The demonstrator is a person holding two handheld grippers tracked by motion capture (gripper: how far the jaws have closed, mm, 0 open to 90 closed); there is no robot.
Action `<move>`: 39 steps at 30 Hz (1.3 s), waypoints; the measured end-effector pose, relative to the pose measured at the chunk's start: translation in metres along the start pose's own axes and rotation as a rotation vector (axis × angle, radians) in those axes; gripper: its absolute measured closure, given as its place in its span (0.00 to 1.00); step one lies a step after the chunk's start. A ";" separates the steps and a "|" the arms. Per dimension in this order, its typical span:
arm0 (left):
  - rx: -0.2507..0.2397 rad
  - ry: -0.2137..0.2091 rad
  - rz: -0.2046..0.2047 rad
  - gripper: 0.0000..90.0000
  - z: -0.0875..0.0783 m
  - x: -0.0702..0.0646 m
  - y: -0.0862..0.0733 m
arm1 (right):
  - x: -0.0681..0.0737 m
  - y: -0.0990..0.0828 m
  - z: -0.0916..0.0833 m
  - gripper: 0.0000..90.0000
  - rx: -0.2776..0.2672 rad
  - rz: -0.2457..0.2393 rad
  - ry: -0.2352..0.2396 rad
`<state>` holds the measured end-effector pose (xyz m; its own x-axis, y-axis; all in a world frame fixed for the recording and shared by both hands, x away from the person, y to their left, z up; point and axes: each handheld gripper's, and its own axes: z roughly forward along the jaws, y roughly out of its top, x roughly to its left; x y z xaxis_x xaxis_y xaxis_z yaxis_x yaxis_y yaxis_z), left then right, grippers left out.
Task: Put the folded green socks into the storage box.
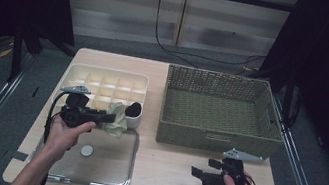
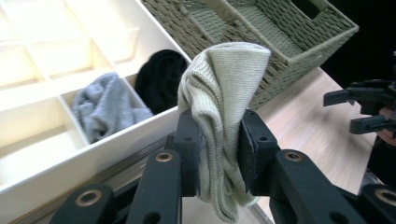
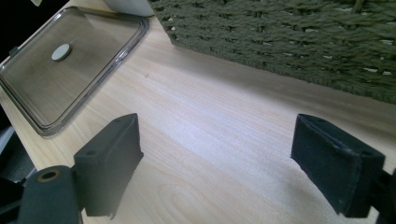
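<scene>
Left gripper (image 1: pixel 108 117) clenches my green sock (image 2: pixel 219 116), hanging at center frame just right of the organizer (image 1: pixel 74 75). Its free cells lie up and left of the jaws. My right gripper (image 1: pixel 200 172) sits released at lower right, well apart.

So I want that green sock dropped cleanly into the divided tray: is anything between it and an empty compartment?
Nothing visible blocks it. The left gripper holds the green sock beside the tray. The two nearest compartments already hold a grey sock and a black sock; those beyond look empty.
</scene>
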<state>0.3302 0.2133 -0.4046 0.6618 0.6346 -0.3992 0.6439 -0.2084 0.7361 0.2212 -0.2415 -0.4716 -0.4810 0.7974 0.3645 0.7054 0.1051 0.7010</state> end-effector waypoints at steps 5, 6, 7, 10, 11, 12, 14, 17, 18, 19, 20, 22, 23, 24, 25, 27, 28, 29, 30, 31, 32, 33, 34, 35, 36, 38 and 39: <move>-0.016 0.043 -0.017 0.80 -0.006 0.010 0.005 | 0.000 -0.001 0.001 0.17 0.006 -0.009 0.016; -0.024 0.048 -0.018 0.80 -0.007 0.011 0.007 | 0.000 -0.001 0.001 0.17 0.005 -0.013 0.020; -0.033 0.059 -0.014 0.80 -0.009 0.013 0.009 | 0.000 -0.001 0.001 0.17 0.006 -0.014 0.020; -0.021 0.081 -0.018 0.80 -0.010 0.018 0.013 | -0.001 -0.001 0.001 0.17 0.002 -0.016 0.022; -0.019 0.080 -0.025 0.80 -0.010 0.021 0.014 | -0.001 -0.001 0.001 0.17 0.001 -0.013 0.023; -0.024 0.086 -0.026 0.80 -0.011 0.022 0.016 | -0.001 -0.001 0.001 0.17 0.001 -0.013 0.025; -0.025 0.085 -0.030 0.80 -0.012 0.026 0.020 | -0.001 -0.001 0.000 0.17 0.004 -0.012 0.025; -0.017 0.102 -0.024 0.80 -0.013 0.028 0.025 | -0.001 -0.001 0.000 0.17 0.008 -0.016 0.028; -0.018 0.107 -0.025 0.80 -0.013 0.028 0.026 | -0.001 -0.001 0.000 0.17 0.005 -0.020 0.034; -0.020 0.104 -0.028 0.80 -0.014 0.030 0.028 | -0.001 -0.001 0.000 0.17 0.007 -0.015 0.039; -0.022 0.111 -0.028 0.80 -0.015 0.031 0.030 | -0.001 -0.001 0.000 0.17 0.006 -0.018 0.040; -0.027 0.113 -0.032 0.80 -0.016 0.032 0.033 | -0.001 -0.002 0.001 0.17 0.008 -0.019 0.041; -0.027 0.115 -0.029 0.80 -0.017 0.033 0.035 | -0.001 -0.002 0.001 0.17 0.012 -0.017 0.041; -0.028 0.118 -0.030 0.80 -0.019 0.034 0.037 | -0.001 -0.002 0.001 0.17 0.013 -0.017 0.041; -0.030 0.118 -0.030 0.80 -0.019 0.035 0.038 | -0.001 -0.002 0.001 0.17 0.015 -0.017 0.043; -0.030 0.128 -0.028 0.80 -0.020 0.036 0.040 | -0.001 -0.002 0.001 0.17 0.017 -0.018 0.043; -0.027 0.130 -0.028 0.80 -0.021 0.037 0.041 | -0.001 -0.002 0.002 0.17 0.014 -0.020 0.042; -0.031 0.132 -0.031 0.80 -0.021 0.039 0.041 | -0.001 -0.002 0.001 0.17 0.015 -0.018 0.042; -0.032 0.136 -0.034 0.80 -0.021 0.040 0.041 | -0.001 -0.002 0.001 0.17 0.013 -0.017 0.043; -0.029 0.140 -0.031 0.80 -0.021 0.041 0.042 | -0.001 -0.002 0.001 0.17 0.014 -0.016 0.043; -0.030 0.143 -0.034 0.80 -0.021 0.042 0.042 | -0.001 -0.002 0.001 0.17 0.014 -0.017 0.043; -0.031 0.152 -0.037 0.80 -0.021 0.044 0.042 | -0.001 -0.002 0.001 0.17 0.015 -0.016 0.044; -0.035 0.158 -0.042 0.80 -0.021 0.045 0.043 | -0.002 -0.002 0.001 0.17 0.014 -0.015 0.044; -0.038 0.158 -0.047 0.80 -0.021 0.046 0.043 | -0.002 -0.002 0.001 0.17 0.015 -0.016 0.046; -0.036 0.156 -0.046 0.80 -0.021 0.047 0.043 | -0.002 -0.002 0.001 0.17 0.015 -0.015 0.045; -0.031 0.168 -0.041 0.80 -0.020 0.048 0.044 | -0.002 -0.002 0.002 0.17 0.013 -0.019 0.047; -0.026 0.170 -0.040 0.80 -0.020 0.050 0.045 | -0.002 -0.002 0.002 0.18 0.016 -0.018 0.044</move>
<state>0.3844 0.2506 -0.3803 0.5600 0.7593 -0.3313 0.6566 -0.1630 0.7364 0.2219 -0.2419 -0.4754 -0.5158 0.7686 0.3784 0.7046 0.1294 0.6977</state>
